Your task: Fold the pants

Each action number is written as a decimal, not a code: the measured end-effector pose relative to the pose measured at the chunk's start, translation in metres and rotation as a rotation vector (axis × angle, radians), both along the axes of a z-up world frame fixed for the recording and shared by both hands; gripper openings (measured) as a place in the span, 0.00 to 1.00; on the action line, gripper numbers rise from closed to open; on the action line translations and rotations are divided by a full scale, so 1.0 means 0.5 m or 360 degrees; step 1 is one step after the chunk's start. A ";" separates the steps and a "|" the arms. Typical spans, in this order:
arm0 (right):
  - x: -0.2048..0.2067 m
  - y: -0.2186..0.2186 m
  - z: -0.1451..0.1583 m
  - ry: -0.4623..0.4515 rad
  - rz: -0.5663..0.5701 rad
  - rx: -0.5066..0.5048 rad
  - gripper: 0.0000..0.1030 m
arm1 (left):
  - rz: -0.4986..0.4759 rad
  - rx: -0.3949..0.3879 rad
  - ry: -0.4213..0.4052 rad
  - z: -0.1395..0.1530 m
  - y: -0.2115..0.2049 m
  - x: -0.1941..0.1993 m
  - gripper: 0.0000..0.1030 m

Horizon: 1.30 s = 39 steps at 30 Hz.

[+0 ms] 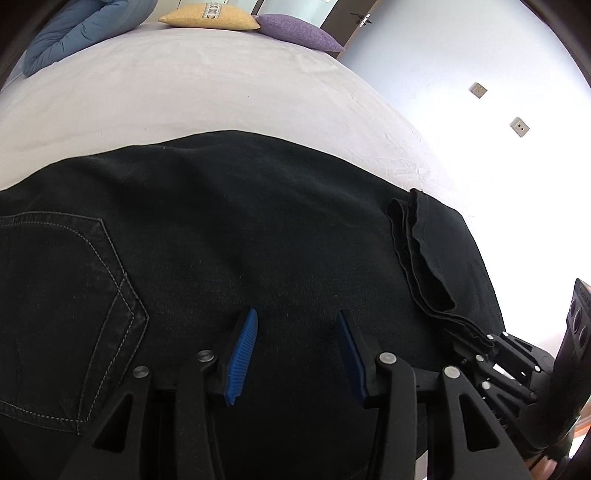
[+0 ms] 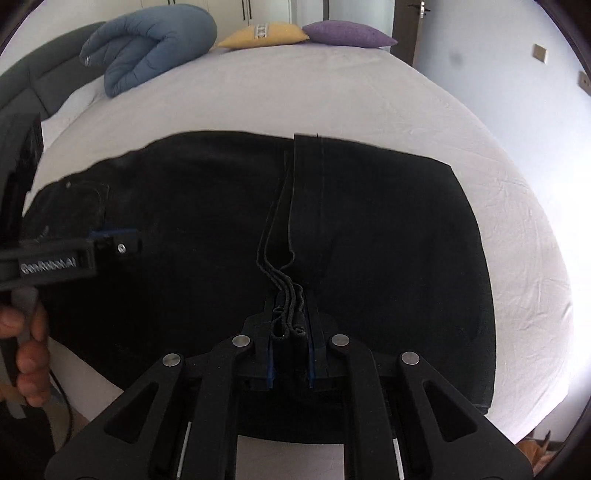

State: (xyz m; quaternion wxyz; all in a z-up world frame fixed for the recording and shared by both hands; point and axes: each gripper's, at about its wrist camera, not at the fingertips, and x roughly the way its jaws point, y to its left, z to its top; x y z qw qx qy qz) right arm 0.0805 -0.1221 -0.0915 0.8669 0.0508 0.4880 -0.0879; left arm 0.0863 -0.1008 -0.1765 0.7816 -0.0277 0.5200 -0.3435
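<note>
- My right tongs (image 2: 290,332) are clenching the hems of the pants (image 2: 207,221); several layers of black cloth edge are standing between the two jaws.
- My left tongs (image 1: 297,354) are released, the blue pads (image 1: 242,356) apart, hovering just above the black cloth and gripping nothing.
- In the right view, my left tongs are appearing at the left edge, near the back pocket (image 1: 70,314), with my fingers (image 2: 29,350) around the handle.
- The pants are lying flat on the bed (image 2: 369,92), close to the near edge, with the pocket side on my left.
- I am judging that the legs are already laid one on the other, and that the hem end is now being carried over the thigh part, toward the waist.
- What is left, I think: putting the hems down, smoothing, perhaps one more fold.
- Farther away, a blue blanket (image 2: 147,48), a yellow pillow (image 2: 264,35) and a purple pillow (image 2: 347,33) are lying at the head of the bed.
</note>
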 end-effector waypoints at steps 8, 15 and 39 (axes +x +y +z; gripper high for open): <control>0.005 0.019 -0.021 -0.0032 -0.0002 -0.0063 0.10 | 0.0007 -0.0005 -0.0042 0.031 -0.018 -0.015 0.93; 0.038 0.053 0.025 -0.0177 -0.0036 -0.0190 0.10 | 0.0003 -0.0281 0.0246 0.048 -0.037 0.016 0.99; 0.031 0.271 0.081 -0.0214 0.0328 -0.0315 0.11 | -0.0174 -0.0287 0.0448 0.056 0.011 0.149 0.11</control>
